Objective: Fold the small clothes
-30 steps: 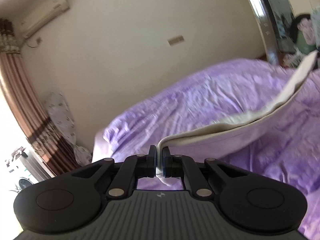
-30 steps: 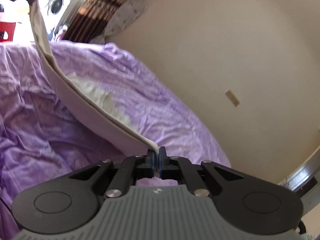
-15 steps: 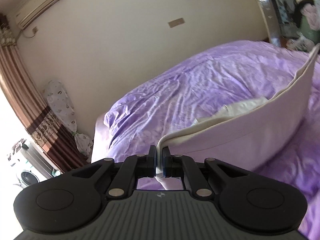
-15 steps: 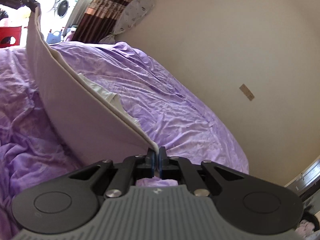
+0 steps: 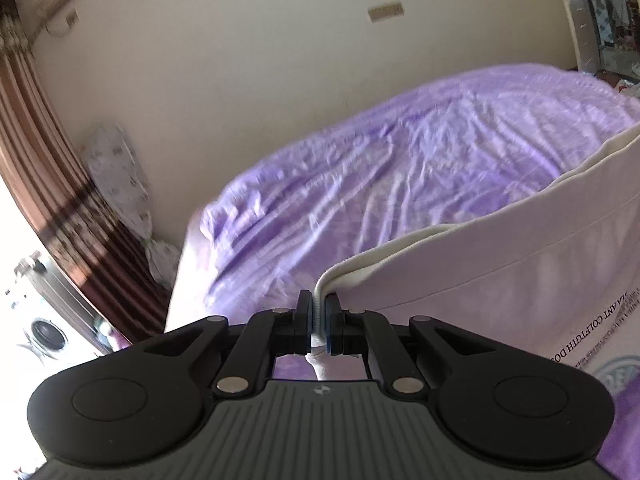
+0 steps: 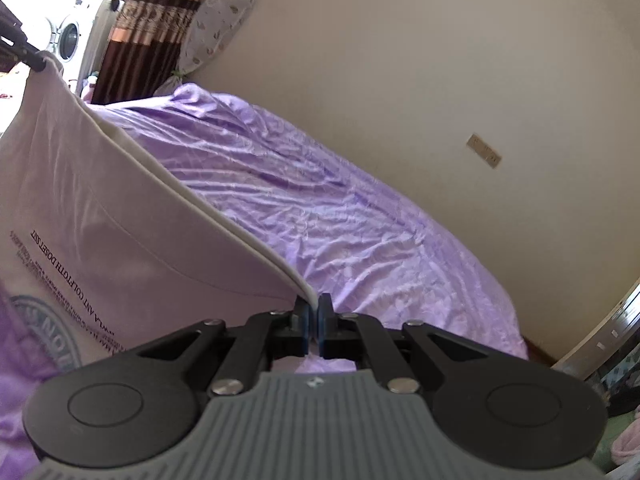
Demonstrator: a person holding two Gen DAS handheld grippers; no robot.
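A white T-shirt with dark printed lettering and a round blue emblem hangs stretched between my two grippers above a purple bedsheet. My left gripper is shut on one corner of its hem. My right gripper is shut on the other corner of the shirt. In the right wrist view the left gripper shows at the far top left, pinching the shirt's edge. The shirt's lower part is hidden below both frames.
The wrinkled purple bed fills the space ahead, against a cream wall. A striped brown curtain, a patterned bag and a washing machine stand at the bed's far end. A metal door frame is at the right.
Both grippers have lifted the shirt higher and pulled it taut; it now hangs upright with its print showing. Both stay shut on the hem.
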